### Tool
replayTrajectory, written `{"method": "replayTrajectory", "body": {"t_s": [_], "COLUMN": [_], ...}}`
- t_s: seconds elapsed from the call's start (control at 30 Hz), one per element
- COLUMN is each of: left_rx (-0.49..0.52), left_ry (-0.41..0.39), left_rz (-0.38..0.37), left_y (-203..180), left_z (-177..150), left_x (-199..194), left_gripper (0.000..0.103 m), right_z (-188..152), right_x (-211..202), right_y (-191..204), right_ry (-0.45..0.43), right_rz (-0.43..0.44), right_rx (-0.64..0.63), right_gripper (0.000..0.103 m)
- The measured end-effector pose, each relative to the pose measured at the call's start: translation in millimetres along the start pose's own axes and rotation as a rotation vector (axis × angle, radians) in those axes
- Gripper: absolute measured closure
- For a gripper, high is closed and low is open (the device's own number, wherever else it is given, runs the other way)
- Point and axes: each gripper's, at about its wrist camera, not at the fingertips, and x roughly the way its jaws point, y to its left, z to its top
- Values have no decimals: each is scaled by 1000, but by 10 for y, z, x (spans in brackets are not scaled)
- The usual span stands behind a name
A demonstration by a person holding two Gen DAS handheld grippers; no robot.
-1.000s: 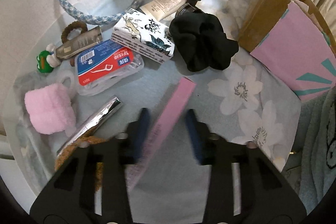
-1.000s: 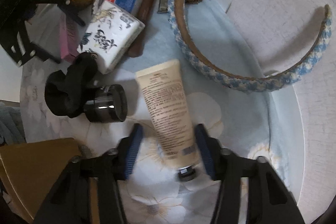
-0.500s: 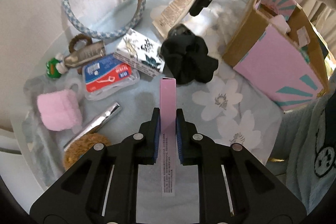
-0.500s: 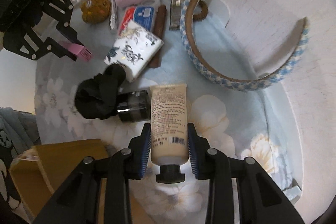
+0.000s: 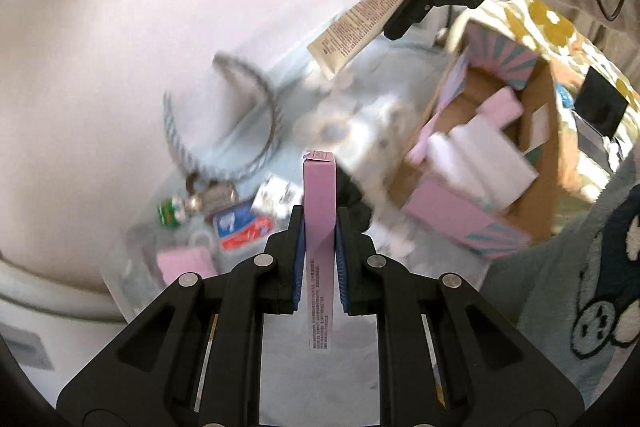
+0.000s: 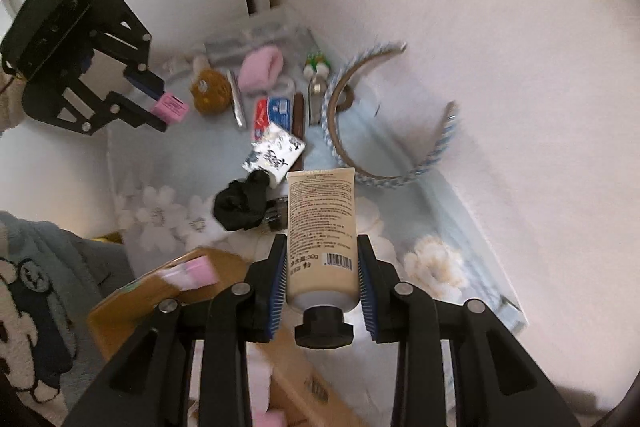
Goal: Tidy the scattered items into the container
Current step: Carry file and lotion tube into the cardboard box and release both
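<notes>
Floral blue cloth (image 6: 168, 211) centre frame, pale wall (image 6: 520, 67) upper right; left gripper (image 5: 319, 227) clamps pink box (image 5: 319, 195), right gripper (image 6: 322, 267) clamps cream tube (image 6: 321, 223).

Both tools are raised and angled downward, left tool (image 5: 319, 223) and right tool (image 6: 322, 267) each clamped.

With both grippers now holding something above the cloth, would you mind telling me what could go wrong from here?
1. The left gripper pinches the long pink box near one end; it could pivot or slip while being carried.
2. The right gripper squeezes the cream tube near its cap, so the smooth tube may slide out.
3. The cardboard box already holds several packages, and both grippers heading there together could collide or knock its flaps.
</notes>
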Motion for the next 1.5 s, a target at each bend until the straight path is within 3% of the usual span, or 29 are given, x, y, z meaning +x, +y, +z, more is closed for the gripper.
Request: {"method": "replayTrajectory", "body": {"t_s": [0.23, 0.33, 0.47, 0.63, 0.8, 1.13, 1.2, 1.27, 1.37, 1.5], "left_rx": [51, -1, -54, -74, -174, -189, -205, -221, -239, -249], "left_ry": [-60, -79, -56, 13, 92, 123, 137, 143, 91, 94], "left_rz": [-24, -68, -155, -190, -182, -167, -151, -122, -152, -137], "left_y": [-520, -797, -1219, -1598, -1621, -1661, -1664, -1652, -1620, -1573], "left_z": [482, 665, 792, 799, 760, 801, 799, 806, 821, 832], "left_x": [-315, -320, -135, 295, 701, 898, 940, 957, 859, 836], "left_gripper": [91, 91, 91, 91, 91, 91, 75, 9, 6, 6], "right_z": [-505, -775, -1192, -1682, -2002, -2294, -2296, -2298, -2285, -2246], "right_x": [-718, -866, -965, -816, -503, -207, -179, -169, -202, -248], "right_y": [185, 277, 371, 539, 534, 430, 422, 406, 388, 362], "right_ry": [-49, -67, -98, -94, -62, -11, -3, -6, -17, -15], "right_rz": [-59, -90, -114, -134, -140, -158, -160, -150, -161, -171], "right_rx": [92, 162, 354, 570, 724, 853, 863, 876, 885, 885], "right_gripper": [73, 73, 73, 73, 73, 73, 73, 66, 47, 46]}}
